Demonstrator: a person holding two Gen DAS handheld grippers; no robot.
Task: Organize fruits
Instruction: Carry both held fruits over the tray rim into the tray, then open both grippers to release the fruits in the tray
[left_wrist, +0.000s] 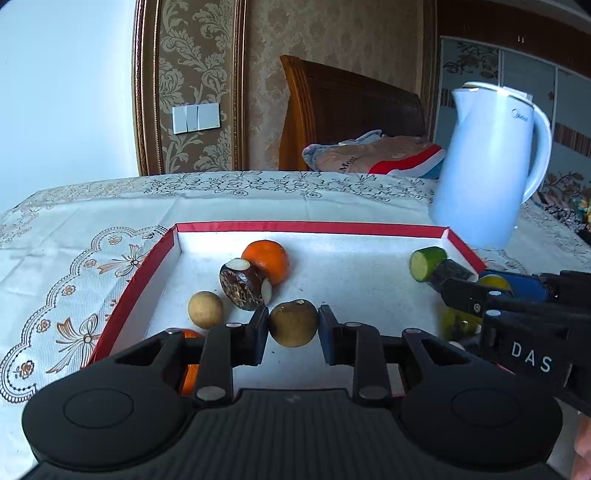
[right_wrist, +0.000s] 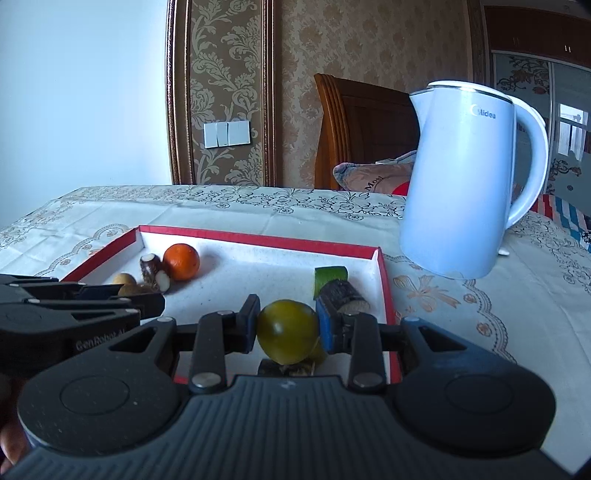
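Left gripper (left_wrist: 293, 328): clenching a brownish round fruit (left_wrist: 293, 323) between its two pads, at lower centre of the left wrist view, over the near part of the tray
Right gripper (right_wrist: 287, 330): grasping a yellow-green round fruit (right_wrist: 286, 330), pads pressing on both its sides, at lower centre of the right wrist view
Tray (left_wrist: 306, 227): red-rimmed with a white floor, lying on the patterned tablecloth (left_wrist: 74, 236), filling the middle of both views
Orange (left_wrist: 266, 260): sitting in the far left part of the tray, touching a dark brown chunk with white cut ends (left_wrist: 245, 282)
Small tan fruit (left_wrist: 205, 309): resting just left of the brown chunk, near the left gripper
Second orange fruit (left_wrist: 190, 354): showing partly behind the left gripper's linkage, lower left
Green cut piece (left_wrist: 426, 263): lying near the tray's right wall, beside a dark bark-like piece (left_wrist: 452, 271)
White kettle (right_wrist: 461, 184): standing upright on the cloth beyond the tray's far right corner, upper right of both views
Person: a bit of hand (right_wrist: 13, 448) is showing at the lower left edge of the right wrist view
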